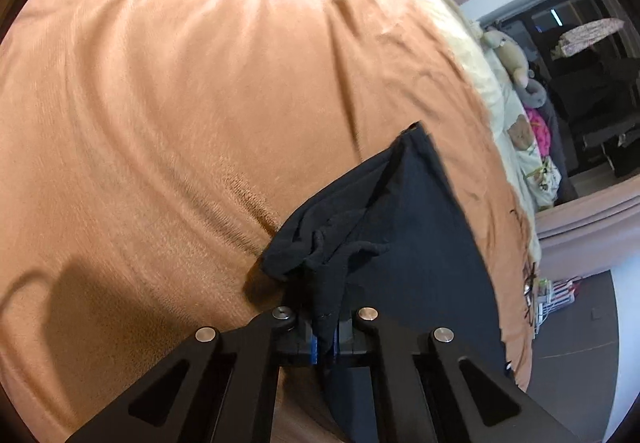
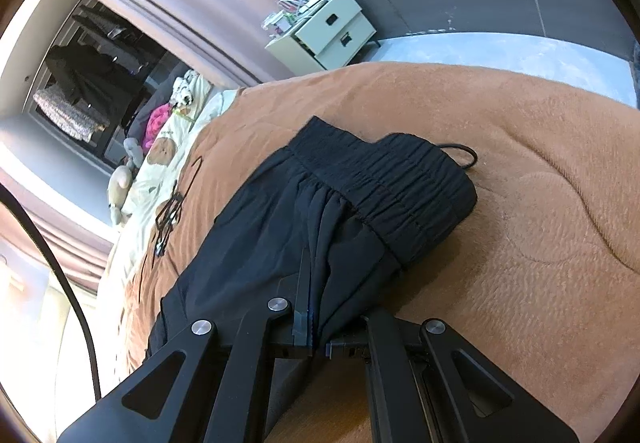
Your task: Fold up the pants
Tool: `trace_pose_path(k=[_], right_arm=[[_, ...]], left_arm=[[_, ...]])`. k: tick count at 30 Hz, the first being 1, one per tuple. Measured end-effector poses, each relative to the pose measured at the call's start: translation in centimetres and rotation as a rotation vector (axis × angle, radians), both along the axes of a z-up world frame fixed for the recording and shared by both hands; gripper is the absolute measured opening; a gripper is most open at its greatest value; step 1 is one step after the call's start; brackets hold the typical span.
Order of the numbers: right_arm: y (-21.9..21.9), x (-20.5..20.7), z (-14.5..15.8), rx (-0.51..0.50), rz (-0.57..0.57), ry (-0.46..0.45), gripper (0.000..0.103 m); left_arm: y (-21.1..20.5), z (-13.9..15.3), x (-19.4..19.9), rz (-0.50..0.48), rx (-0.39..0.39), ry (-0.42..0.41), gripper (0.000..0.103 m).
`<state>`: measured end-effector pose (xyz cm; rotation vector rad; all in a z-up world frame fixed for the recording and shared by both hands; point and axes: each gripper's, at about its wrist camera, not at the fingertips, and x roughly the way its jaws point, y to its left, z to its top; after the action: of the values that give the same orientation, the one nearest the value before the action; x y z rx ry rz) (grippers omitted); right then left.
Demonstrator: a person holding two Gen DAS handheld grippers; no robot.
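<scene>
Looking through the left wrist cam, my left gripper point(image 1: 326, 339) is clamped on a bunched hem of the dark pants point(image 1: 400, 235), which run away from the jaws over the brown blanket point(image 1: 180, 103), while on the right wrist cam my right gripper point(image 2: 318, 343) pinches fabric just below the waistband point(image 2: 392, 183).

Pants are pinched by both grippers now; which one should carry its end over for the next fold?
Probably the left gripper: it pinches a bunched loose end of the pants. The right gripper holds cloth near the thick waistband, which lies on the blanket.
</scene>
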<state>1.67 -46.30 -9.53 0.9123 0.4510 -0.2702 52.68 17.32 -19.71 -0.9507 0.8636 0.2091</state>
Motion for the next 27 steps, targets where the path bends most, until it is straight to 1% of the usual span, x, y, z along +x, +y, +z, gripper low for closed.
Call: trace_pose_path(k=[2,8,17,22,27], right_arm=[[-0.1,-0.2,0.6,-0.005,0.015,-0.009,0.000],[-0.1,-1.0,1.8,-0.023,0.054,-0.020,0.000],[-0.1,-2.4,2.5,-0.018,0.105,0.000,0.000],[0.5,-3.2,3.0,-0.010,0.129,0.012,0.000],[0.9,-3.7,3.4,-0.004,0.158,0.020,0.000]], left_arm=[[0.1,1.5,-0.3,-0.006,0.005,-0.035,0.003],[0.9,4.3,-1.5,-0.006,-0.007,-0.074,0.003],[2.8,6.9,-5.5,-0.006,-0.014,-0.095,0.002],[4.6,7.3,-9.0,0.018,-0.030,-0.089,0.002],[6.8,6.8,-13.6,0.057,-0.039,-0.073,0.002]])
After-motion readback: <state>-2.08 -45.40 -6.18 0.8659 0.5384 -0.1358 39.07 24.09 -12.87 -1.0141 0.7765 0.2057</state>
